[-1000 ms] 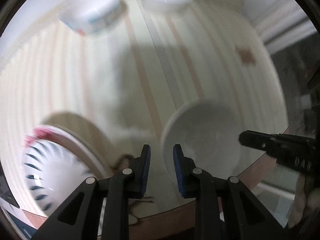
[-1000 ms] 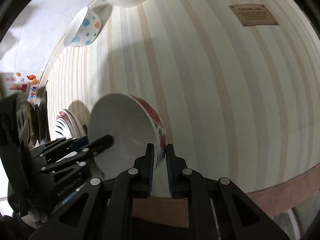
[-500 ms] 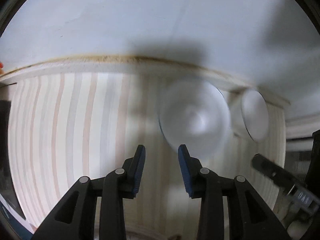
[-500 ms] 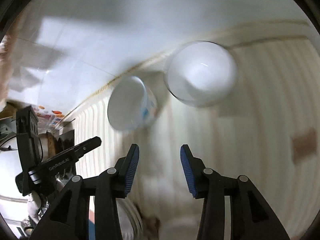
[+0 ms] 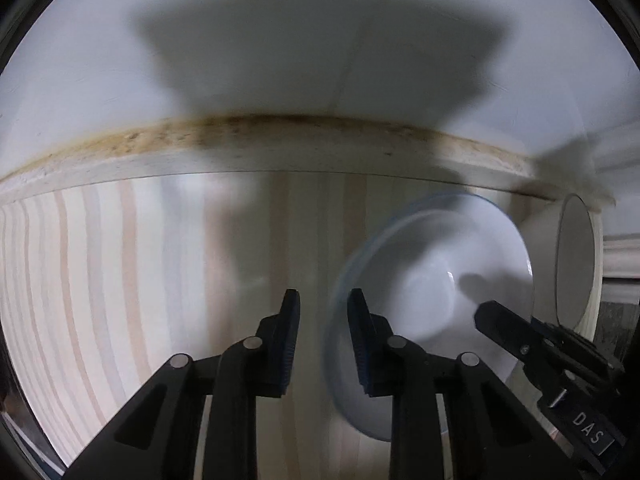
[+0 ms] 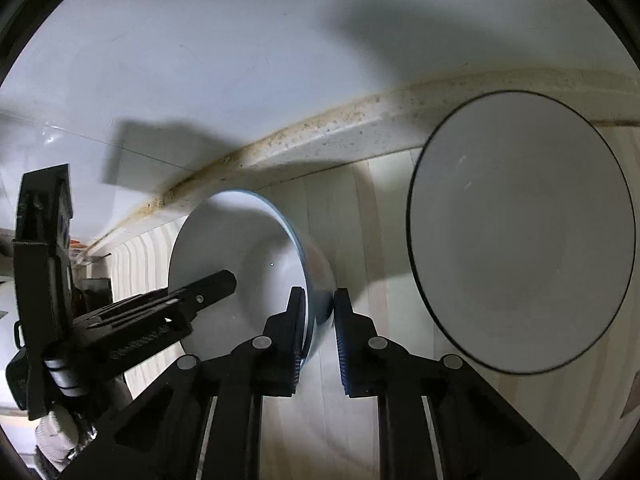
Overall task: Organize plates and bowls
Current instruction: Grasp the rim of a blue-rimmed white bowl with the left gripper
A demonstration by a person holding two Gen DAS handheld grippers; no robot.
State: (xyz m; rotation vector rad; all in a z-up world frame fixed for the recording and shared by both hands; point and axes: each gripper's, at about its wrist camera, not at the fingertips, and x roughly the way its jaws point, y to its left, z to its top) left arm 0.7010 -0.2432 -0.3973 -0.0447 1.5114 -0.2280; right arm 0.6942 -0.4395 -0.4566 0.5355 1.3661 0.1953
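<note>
Closing again, the right gripper (image 6: pixel 319 340) has the near wall of the blue-rimmed bowl (image 6: pixel 240 248) pinched between its pads. The left gripper (image 5: pixel 324 344) is closing over the opposite rim, though a strip of striped cloth (image 5: pixel 120 280) shows beside one pad. A second ago both worked at the table's front edge, the right on a flowered bowl. Now they are at the back, by the wall (image 5: pixel 320 20). This bowl sits just beside the larger dark-rimmed bowl (image 6: pixel 520 240), so nesting looks likely next.
</note>
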